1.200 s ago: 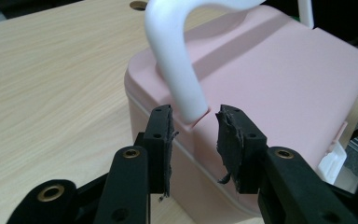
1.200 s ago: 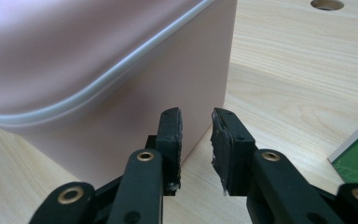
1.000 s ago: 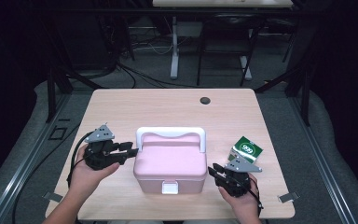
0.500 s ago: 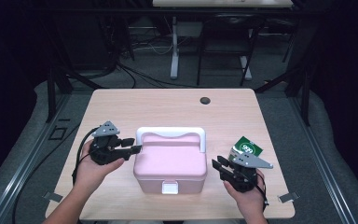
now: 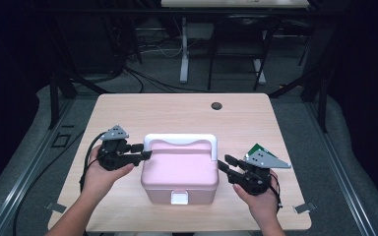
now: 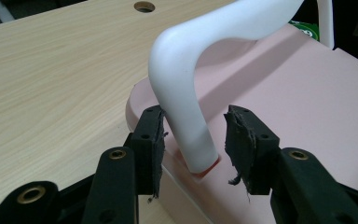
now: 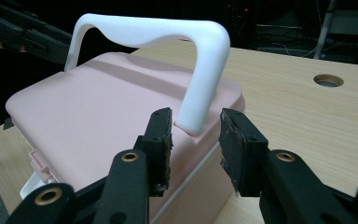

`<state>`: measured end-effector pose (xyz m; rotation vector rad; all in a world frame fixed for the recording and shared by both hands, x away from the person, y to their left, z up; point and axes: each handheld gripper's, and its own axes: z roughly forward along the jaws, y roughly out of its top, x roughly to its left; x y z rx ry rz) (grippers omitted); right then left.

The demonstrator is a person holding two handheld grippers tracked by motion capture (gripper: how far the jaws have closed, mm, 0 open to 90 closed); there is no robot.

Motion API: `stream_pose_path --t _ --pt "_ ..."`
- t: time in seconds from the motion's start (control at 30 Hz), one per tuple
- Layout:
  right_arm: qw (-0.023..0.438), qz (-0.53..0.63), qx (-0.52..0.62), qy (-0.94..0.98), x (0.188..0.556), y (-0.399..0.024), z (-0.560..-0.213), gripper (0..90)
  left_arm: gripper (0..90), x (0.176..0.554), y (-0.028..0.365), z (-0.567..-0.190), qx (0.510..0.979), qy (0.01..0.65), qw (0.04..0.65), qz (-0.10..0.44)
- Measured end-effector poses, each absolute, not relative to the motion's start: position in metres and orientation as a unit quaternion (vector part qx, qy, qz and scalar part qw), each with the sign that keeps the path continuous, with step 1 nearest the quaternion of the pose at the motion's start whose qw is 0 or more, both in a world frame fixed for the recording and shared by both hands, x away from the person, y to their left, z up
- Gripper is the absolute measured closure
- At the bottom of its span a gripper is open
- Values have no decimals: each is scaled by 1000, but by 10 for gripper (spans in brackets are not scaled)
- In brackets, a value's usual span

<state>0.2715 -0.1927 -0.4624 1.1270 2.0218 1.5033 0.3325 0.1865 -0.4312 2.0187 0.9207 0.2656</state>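
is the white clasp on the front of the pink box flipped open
No, in the high view the white clasp lies flat against the front of the pink box, whose lid sits closed.

Light wooden table (image 5: pixel 152 110) with a round hole (image 5: pixel 216 105), pink box (image 5: pixel 179 169) standing on it, green packet (image 5: pixel 255 149) beside

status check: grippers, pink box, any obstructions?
Left hand-held gripper open, straddling handle base. Right hand-held gripper just opening at the other base. Pink box closed. Nothing blocking.

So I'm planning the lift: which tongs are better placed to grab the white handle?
Probably left: the left tongs already straddle the white handle post; the right tongs sit just short.
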Motion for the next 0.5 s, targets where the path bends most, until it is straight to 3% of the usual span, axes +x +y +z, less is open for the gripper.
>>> stream_pose_path --t 0.5 --pt "176 523 405 729 298 -174 -466 607 619 334 184 -435 813 370 436 110"
